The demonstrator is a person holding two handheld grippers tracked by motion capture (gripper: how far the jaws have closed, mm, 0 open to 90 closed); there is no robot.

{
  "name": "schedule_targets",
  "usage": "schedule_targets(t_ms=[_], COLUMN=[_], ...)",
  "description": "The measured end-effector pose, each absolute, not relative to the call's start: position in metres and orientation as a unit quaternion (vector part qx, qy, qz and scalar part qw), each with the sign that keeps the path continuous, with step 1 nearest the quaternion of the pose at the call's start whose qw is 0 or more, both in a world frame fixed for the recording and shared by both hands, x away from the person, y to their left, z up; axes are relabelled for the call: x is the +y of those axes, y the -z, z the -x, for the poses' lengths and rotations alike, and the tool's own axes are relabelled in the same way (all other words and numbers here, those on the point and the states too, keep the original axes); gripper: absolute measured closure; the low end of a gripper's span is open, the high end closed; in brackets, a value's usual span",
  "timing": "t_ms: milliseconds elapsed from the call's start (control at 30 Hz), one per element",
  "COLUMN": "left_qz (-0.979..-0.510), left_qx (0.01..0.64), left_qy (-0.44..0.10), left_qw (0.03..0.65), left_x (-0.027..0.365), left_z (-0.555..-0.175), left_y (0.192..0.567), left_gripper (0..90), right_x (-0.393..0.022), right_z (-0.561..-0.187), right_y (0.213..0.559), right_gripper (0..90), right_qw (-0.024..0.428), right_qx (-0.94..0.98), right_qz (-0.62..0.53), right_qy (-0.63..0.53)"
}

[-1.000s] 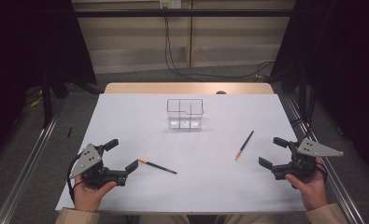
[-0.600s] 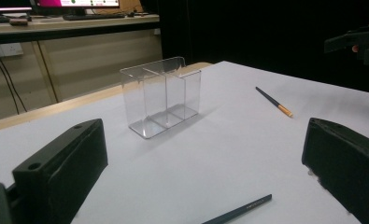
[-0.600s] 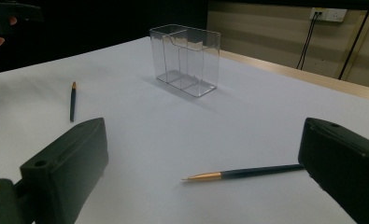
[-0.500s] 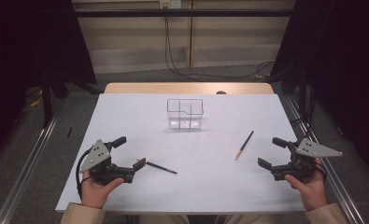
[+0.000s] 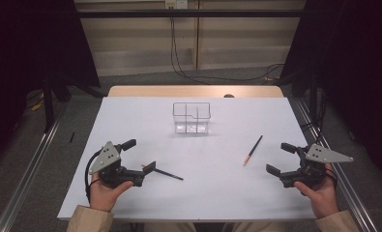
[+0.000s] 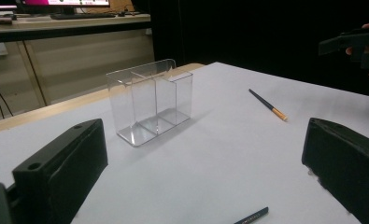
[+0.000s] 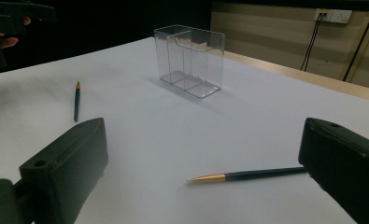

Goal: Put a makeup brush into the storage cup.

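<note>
Two dark pencils lie on the white table [image 5: 130,121]. One pencil [image 5: 162,172] rests at the near left, its end [image 6: 252,217] low between the jaws of my left gripper [image 5: 139,155], which stands open just over it and holds nothing. The other pencil [image 5: 253,150] lies right of centre, and its gold-tipped length [image 7: 247,176] reaches toward one jaw of my right gripper [image 5: 281,158], also open with nothing in it. A clear plastic holder [image 5: 192,117] with several compartments stands upright at the far middle. It is also ahead in both gripper views: holder [image 6: 149,107], holder [image 7: 189,60].
Metal rails run along both sides of the table, and a wooden strip [image 5: 193,91] edges its far side. Cables hang down the back wall [image 5: 174,48]. The person's hands and beige sleeves come in at the near edge.
My left gripper has moved right and forward to the near pencil, so its jaws now straddle the pencil's end. The right gripper has stayed put.
</note>
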State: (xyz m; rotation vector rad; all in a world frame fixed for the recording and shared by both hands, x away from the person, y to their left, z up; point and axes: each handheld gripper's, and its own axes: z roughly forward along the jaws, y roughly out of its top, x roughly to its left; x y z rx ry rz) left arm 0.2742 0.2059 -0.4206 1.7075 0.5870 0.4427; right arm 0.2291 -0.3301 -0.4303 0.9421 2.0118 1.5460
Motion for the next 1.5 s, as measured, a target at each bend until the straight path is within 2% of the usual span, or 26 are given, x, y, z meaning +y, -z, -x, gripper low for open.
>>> schedule_targets(t_ms=[1500], left_qz=[-0.754], left_qx=[0.237], left_qy=[-0.167], left_qw=[0.589], left_x=[0.174], left_z=[-0.299], left_y=[0.424], left_gripper=[0.0], right_x=[-0.328], right_z=[-0.229], right_y=[0.430], right_gripper=[0.8], right_qw=[0.212], right_qx=[0.730], right_qz=[-0.326], right_qy=[-0.562])
